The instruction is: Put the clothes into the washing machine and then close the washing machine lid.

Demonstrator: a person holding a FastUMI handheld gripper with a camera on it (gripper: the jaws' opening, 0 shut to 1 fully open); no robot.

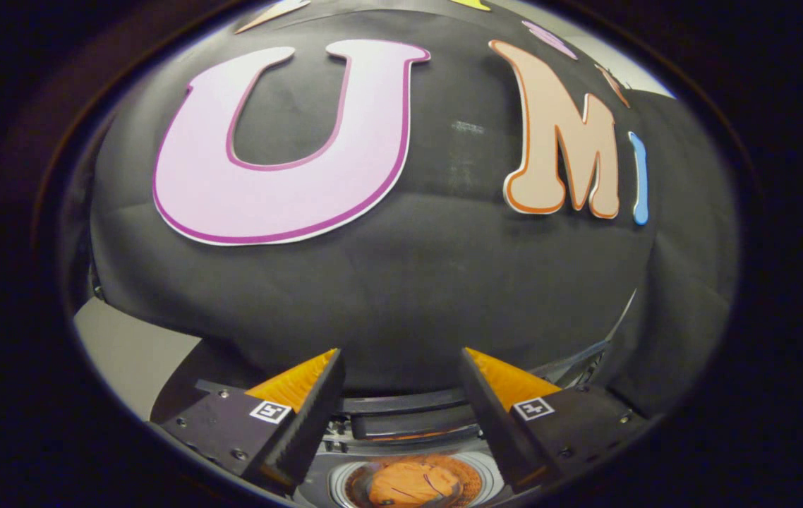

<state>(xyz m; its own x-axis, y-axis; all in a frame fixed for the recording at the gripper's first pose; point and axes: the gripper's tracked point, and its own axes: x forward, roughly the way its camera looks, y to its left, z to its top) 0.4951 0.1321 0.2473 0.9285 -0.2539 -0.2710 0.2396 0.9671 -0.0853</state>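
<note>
Gripper (401,395) spread wide and empty above the washing machine drum (336,487), orange garment (412,485) inside; lid could jam on bunched cloth.

The gripper (401,374) hangs with its fingers spread apart, nothing between them. Below and between the fingers sits the washing machine (401,416), its drum open, with clothes (412,483) lying inside. Beyond the fingers stands the booth wall (430,282).
</note>
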